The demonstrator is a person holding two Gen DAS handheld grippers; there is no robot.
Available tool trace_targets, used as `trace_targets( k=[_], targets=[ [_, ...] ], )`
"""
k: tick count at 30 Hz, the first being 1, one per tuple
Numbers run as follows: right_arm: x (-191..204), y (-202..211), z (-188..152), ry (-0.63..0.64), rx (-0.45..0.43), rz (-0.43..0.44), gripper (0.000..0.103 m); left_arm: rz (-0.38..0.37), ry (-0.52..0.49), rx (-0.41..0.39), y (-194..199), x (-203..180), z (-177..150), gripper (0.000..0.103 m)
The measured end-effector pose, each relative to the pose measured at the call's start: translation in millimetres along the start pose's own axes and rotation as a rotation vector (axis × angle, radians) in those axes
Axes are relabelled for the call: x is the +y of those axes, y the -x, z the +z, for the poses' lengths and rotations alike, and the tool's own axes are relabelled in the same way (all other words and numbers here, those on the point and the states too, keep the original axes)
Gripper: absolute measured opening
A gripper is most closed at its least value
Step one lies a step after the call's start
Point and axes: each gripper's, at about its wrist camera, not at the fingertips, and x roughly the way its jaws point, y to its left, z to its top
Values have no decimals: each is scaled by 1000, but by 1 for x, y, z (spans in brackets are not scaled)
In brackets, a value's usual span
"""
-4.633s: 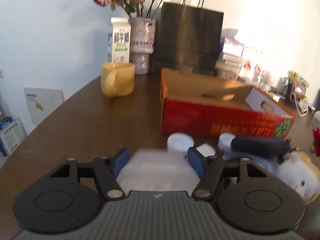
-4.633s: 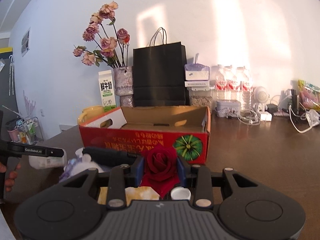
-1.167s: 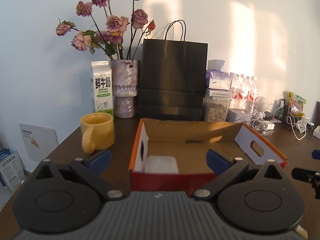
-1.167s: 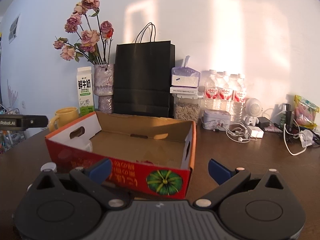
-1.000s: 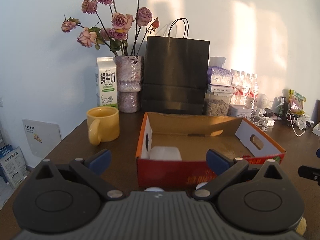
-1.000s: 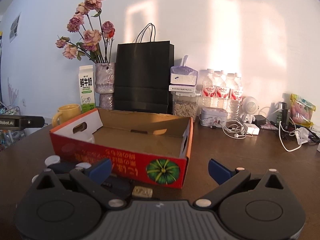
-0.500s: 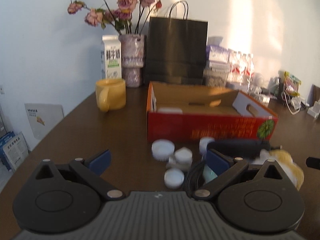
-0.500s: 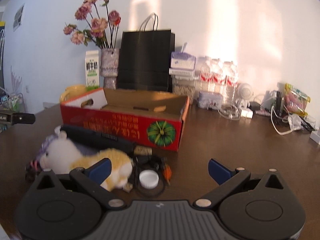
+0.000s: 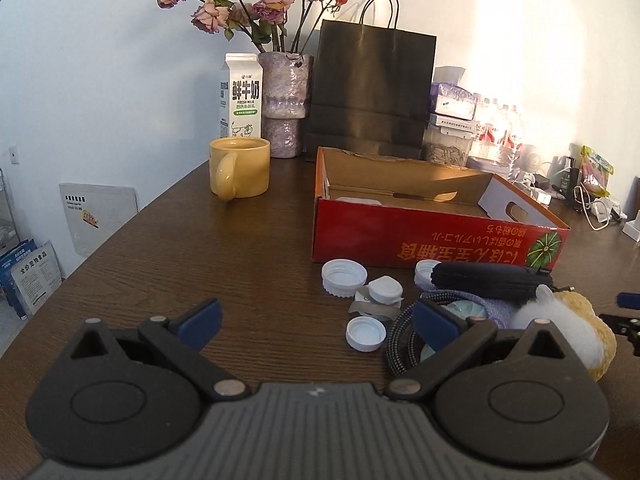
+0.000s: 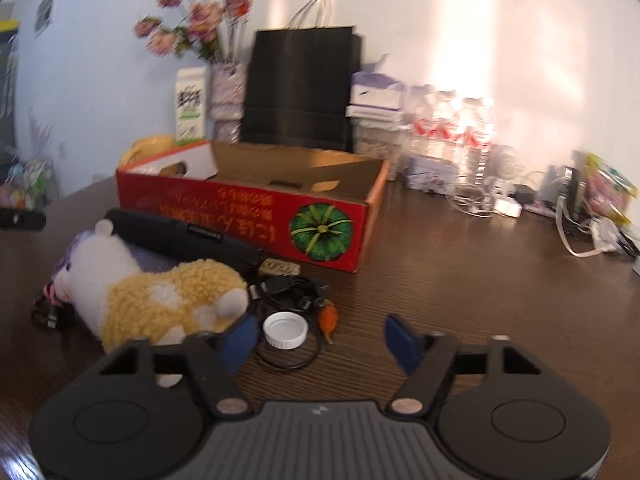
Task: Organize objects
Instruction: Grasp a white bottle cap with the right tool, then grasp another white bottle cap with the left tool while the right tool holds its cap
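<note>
A red cardboard box (image 9: pixel 420 236) (image 10: pixel 248 204) stands open on the brown table, with a white container's edge (image 9: pixel 357 200) showing inside. In front of it lie white caps (image 9: pixel 344 278), a black pouch (image 9: pixel 492 280) (image 10: pixel 180 232), a white and yellow plush toy (image 10: pixel 160 292) (image 9: pixel 560 320) and black cables (image 10: pixel 288 288). My left gripper (image 9: pixel 316 320) is open above bare table, left of the caps. My right gripper (image 10: pixel 320 338) is closing, with a white cap (image 10: pixel 285 330) and a small orange piece (image 10: pixel 329 318) between its fingers, untouched.
A yellow mug (image 9: pixel 240 166), a milk carton (image 9: pixel 242 96), a vase of dried roses (image 9: pixel 285 104) and a black paper bag (image 9: pixel 372 88) stand behind the box. Water bottles (image 10: pixel 452 136), chargers and white cords (image 10: pixel 580 236) crowd the back right.
Both grippers have sunk toward the table and tipped down, bringing the clutter in front of the box into view. The right gripper's fingers have come closer together. The left gripper stays wide.
</note>
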Motion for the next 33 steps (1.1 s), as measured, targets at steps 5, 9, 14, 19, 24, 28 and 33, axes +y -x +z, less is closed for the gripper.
trace_targets(
  k=[5, 9, 14, 19, 24, 28, 33],
  targets=[
    [3, -20, 7, 49, 58, 66, 42, 10, 4, 0, -1, 1, 2, 103],
    [2, -31, 10, 63, 86, 105, 31, 17, 6, 7, -4, 2, 2, 103],
    [-3, -42, 11, 56, 106, 125, 28, 20, 6, 13, -7, 1, 3, 103],
    [-1, -43, 6, 59, 87, 138, 28, 22, 4, 20, -11, 1, 4, 103],
    [-2, -40, 5, 54, 67, 136, 27, 21, 0, 25, -15, -2, 3, 103],
    [-4, -37, 6, 38, 42, 126, 27, 26, -4, 38, -19, -1, 2, 103],
    [-10, -27, 6, -8, -36, 98, 27, 35, -26, 72, -27, 0, -2, 103]
  ],
)
